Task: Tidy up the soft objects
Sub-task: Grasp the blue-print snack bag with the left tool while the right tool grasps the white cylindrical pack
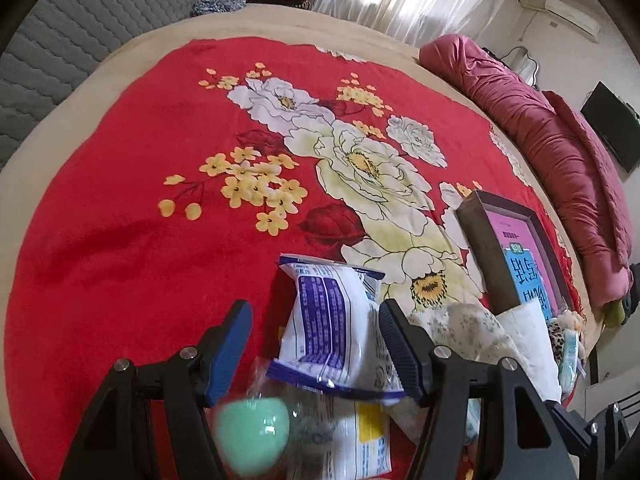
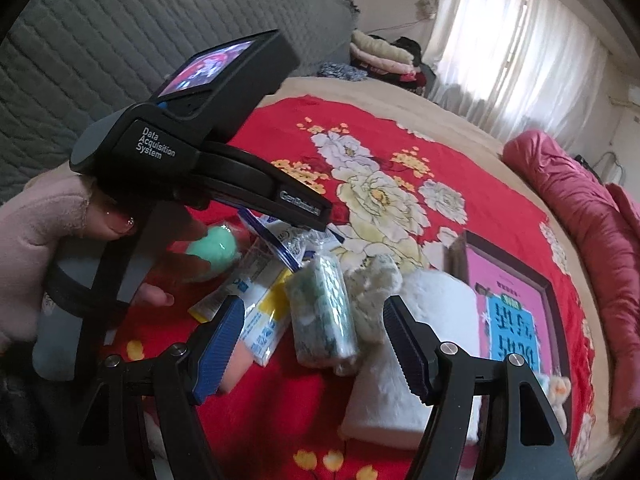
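Red blanket under gaping left tool.

the left gripper has its blue-padded fingers spread wide over the red floral blanket. between them a white and blue snack packet lies against the right finger. nearer the camera, by the left finger, sits a blurred green ball. beyond the right finger stands a dark box.
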Demonstrator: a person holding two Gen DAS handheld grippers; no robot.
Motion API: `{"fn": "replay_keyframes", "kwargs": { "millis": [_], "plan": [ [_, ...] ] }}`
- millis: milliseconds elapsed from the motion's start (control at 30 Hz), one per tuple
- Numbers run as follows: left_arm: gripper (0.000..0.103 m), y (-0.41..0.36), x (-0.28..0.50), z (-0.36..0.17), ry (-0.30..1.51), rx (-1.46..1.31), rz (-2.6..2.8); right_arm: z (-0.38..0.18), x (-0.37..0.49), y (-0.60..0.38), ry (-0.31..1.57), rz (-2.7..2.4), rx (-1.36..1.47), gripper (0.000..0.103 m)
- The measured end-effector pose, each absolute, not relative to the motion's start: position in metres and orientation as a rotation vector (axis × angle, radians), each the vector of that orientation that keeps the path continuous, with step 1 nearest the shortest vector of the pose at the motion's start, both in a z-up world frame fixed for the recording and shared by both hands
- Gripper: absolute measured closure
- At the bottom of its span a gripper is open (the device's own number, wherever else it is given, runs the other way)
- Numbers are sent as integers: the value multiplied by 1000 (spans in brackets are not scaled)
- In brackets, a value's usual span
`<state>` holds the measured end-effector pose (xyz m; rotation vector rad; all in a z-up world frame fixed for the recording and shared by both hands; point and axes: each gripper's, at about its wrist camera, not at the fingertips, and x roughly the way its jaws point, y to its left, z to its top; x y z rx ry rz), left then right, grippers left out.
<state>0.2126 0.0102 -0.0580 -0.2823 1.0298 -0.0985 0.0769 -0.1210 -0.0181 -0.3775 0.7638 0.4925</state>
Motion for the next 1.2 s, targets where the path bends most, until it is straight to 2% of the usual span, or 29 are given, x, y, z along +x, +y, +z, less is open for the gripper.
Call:
{"fn": "replay_keyframes", "kwargs": {
  "millis": [400,433,467,533,567,633,800,967,1200],
  "plan": [
    [38,14,228,-75,1105,-310,-205,-50,119,-95,826,515,-520,30],
    [38,14,228,-76,1106,-311,-209,-53,122,-93,832,520,-525,32],
    [38,14,228,-76,1109,-314,-214,-56,123,-92,837,523,-525,36],
    [38,13,229,-78,1119,-327,-232,-61,126,-91,857,527,-517,57],
    [38,13,229,-79,1121,-330,-237,-63,127,-91,863,530,-512,62],
    [38,12,229,-80,1122,-330,-245,-67,128,-94,891,555,-479,82],
    [38,7,229,-82,1112,-329,-264,-66,123,-108,897,574,-399,84],
    [58,14,228,-81,1084,-376,-273,-59,115,-122,887,571,-338,84],
    [62,27,223,-78,1043,-499,-305,-46,109,-133,867,569,-281,84]
  ]
}}
